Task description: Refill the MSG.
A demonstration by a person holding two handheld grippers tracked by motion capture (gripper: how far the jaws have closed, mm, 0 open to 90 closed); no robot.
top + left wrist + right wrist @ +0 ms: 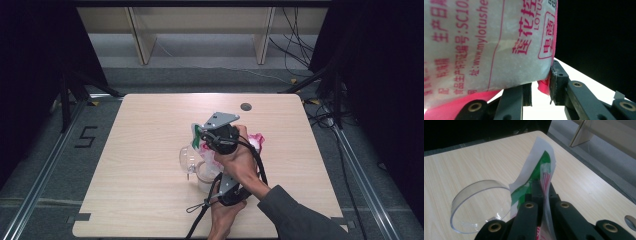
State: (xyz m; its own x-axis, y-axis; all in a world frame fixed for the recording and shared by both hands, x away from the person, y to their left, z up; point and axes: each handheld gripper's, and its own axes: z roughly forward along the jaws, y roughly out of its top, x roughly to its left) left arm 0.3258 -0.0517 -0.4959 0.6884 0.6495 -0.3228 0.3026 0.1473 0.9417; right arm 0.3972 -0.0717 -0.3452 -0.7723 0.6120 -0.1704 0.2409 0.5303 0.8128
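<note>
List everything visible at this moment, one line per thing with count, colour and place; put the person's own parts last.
bag: one, white with pink print and a green-and-white top end, held above the table centre between both grippers.
clear container: one, transparent, on the table beside the bag.
table: one, light wood, centre of the high view.
grommet: one, dark, near the table's far edge.
wooden frame: one, pale, on the floor beyond the table.
cables: several, black, on the floor at far right.
left gripper: one, black, shut on the bag's lower end.
right gripper: one, black, shut on the bag's top end.
</note>
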